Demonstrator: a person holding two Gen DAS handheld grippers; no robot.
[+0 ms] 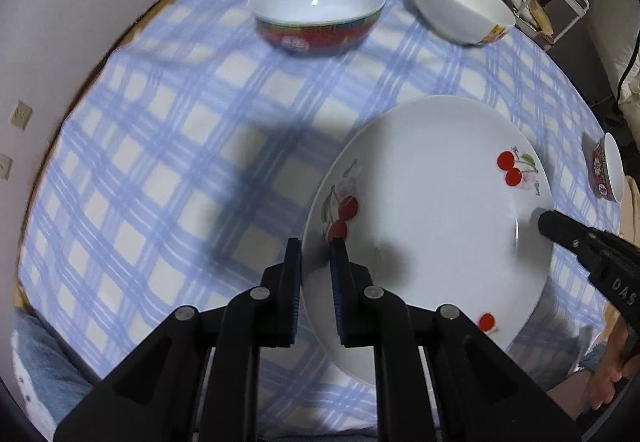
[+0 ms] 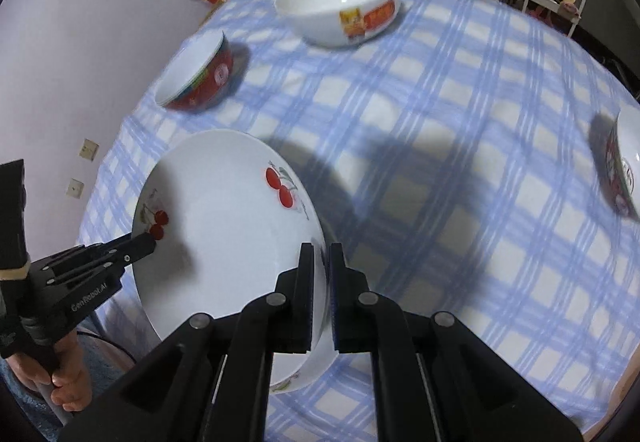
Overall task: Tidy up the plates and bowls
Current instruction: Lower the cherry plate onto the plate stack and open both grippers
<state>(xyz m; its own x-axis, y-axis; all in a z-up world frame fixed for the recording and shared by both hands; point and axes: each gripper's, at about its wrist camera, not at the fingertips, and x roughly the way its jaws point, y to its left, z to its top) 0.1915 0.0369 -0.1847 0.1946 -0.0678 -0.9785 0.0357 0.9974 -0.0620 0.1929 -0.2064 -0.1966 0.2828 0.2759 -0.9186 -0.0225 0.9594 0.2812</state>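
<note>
**Both jaws clamped on one cherry plate**

Jaws of the left gripper pinch the rim of the white cherry plate, one pad under the rim and one on top; the right gripper pinches the opposite rim in the same way, its pads pressed tight on the edge. The plate hangs tilted between the two, above the blue-checked cloth of the counter, near the counter's near edge, and throws a dark shadow on the cloth. A red-sided bowl stands toward the far edge, with a white bowl just beside it at the far right corner. Another small red-patterned bowl sits well apart at the right edge. A hand grips the left gripper's handle.
</note>
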